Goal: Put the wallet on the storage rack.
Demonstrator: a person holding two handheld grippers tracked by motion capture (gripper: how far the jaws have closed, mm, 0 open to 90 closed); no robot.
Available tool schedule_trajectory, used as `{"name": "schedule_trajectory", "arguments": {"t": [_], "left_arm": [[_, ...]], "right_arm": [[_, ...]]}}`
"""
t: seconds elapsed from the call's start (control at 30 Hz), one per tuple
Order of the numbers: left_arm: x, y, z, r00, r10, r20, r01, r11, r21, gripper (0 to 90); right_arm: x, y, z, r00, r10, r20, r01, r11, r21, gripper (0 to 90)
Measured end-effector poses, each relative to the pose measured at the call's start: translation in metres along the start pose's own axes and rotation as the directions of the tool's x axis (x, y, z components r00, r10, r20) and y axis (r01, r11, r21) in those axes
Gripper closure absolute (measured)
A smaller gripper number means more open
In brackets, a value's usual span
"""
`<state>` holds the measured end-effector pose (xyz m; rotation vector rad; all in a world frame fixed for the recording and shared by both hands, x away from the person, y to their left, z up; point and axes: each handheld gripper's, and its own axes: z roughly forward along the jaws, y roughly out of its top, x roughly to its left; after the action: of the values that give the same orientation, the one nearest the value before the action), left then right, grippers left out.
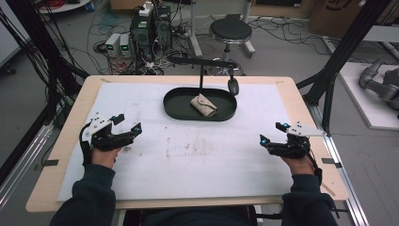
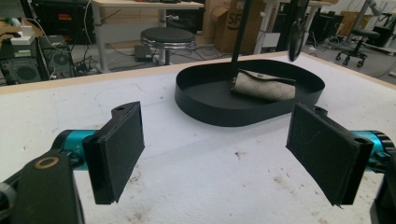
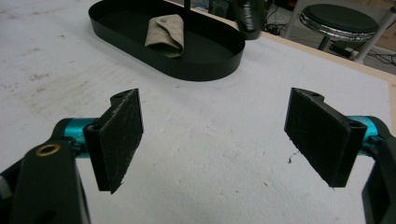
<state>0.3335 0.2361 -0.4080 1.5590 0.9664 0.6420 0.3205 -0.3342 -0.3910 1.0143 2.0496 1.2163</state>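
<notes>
Step in hand: a start or rest pose, by my reading; both grippers lie low on the white foam-covered table [image 1: 188,169], well apart from the things in the upper middle of the high view, and nothing is held.
Left gripper: left gripper [image 1: 126,124] sits at the left of the high view, its black padded fingers [image 2: 119,149] wide apart with bare table between them.
Right gripper: right gripper [image 1: 273,133] sits at the right of the high view, its fingers [image 3: 116,137] also spread wide and empty.
Pouch: a small beige folded fabric pouch with a snap flap [image 1: 203,104] lies inside the tray, near its middle, just beside the thin black post [image 1: 201,77] that rises from it.
Tray: a black oval shallow metal tray [image 1: 174,109] rests on the table in the upper centre of the high view.
Hanging piece: a dark oval object [image 1: 233,86] dangles from the stand's arm over the tray's right end; too small to identify.
Next move: probably a reach forward to the pouch; it calls for clearing the tray's rim, avoiding the post, and closing on the soft fold from above.
Risk: the low pouch may slide on the tray floor.
</notes>
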Motion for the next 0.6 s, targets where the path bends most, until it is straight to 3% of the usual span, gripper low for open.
{"name": "schedule_trajectory", "arguments": {"t": [0.33, 0.6], "left_arm": [[-0.0022, 0.0002, -0.0050, 0.9998, 0.021, 0.001, -0.021, 0.9998, -0.004, 18.7], [-0.0021, -0.0007, -0.0043, 0.9998, 0.022, -0.001, -0.022, 0.9997, 0.004, 18.8]], "right_arm": [[0.0007, 0.0015, 0.0004, 0.9997, 0.006, 0.024, -0.006, 1.000, 0.003, 20.0], [0.0009, 0.0011, 0.0035, 0.9998, 0.000, 0.017, -0.001, 1.000, 0.026, 20.0]]}}
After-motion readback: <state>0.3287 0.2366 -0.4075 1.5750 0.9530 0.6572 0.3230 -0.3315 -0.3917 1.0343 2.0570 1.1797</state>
